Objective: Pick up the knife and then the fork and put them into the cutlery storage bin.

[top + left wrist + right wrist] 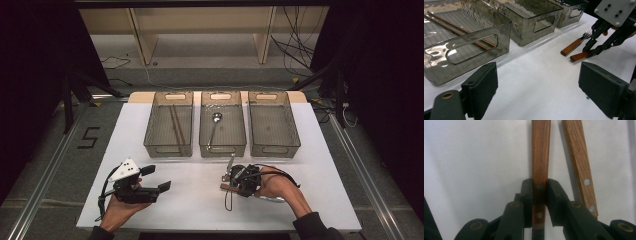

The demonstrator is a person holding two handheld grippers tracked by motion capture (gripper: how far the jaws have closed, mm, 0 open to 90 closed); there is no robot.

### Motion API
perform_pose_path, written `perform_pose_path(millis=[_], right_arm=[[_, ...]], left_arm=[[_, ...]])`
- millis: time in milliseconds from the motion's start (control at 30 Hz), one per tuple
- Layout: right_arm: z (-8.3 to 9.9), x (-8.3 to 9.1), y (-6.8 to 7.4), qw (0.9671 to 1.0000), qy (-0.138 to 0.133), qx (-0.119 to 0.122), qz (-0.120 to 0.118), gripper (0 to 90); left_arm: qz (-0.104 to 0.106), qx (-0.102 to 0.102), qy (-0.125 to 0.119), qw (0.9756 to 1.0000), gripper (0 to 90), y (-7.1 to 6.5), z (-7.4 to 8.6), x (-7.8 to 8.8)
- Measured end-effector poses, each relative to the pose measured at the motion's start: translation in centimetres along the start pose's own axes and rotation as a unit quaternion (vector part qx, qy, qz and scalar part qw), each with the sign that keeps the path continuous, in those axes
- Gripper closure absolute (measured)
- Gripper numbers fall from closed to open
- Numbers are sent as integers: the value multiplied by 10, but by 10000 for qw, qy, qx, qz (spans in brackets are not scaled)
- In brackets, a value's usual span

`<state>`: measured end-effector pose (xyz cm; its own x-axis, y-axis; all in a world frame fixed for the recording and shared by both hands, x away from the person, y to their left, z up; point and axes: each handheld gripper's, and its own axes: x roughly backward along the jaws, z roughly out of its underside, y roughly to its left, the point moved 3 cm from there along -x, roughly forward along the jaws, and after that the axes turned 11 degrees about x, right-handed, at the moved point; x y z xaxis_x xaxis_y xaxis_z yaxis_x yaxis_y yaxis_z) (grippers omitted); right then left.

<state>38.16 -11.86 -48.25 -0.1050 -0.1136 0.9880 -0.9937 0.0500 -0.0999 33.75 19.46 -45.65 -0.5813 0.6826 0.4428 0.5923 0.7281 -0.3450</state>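
Right gripper (539,202) clamps a wooden handle (540,152) just beside the fork (574,45); left gripper (536,92) wide open, empty, over bare table (200,200).

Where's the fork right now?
In the left gripper view the fork lies on the white table at right, in front of the bins, beside the wooden handle that the right gripper is shut on.
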Motion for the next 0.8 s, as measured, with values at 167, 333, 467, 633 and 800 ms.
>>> perform_pose_path(millis=[167, 333, 467, 633, 800], right_arm=[[1, 5, -1, 9999, -97, -15, 65, 769], [4, 11, -2, 9995, -257, -170, 118, 769], [5, 20, -4, 9984, -437, -316, 187, 772], [6, 36, -9, 9935, -887, -652, 289, 774], [8, 50, -15, 9880, -1249, -825, 389, 774]], left_arm=[[-5, -1, -2, 10000, 155, 0, 0, 0], [-5, 0, -2, 10000, 155, 0, 0, 0], [-11, 1, -4, 10000, 155, 0, 0, 0], [-9, 9, -12, 10000, 155, 0, 0, 0], [-11, 15, -19, 10000, 155, 1, 0, 1]])
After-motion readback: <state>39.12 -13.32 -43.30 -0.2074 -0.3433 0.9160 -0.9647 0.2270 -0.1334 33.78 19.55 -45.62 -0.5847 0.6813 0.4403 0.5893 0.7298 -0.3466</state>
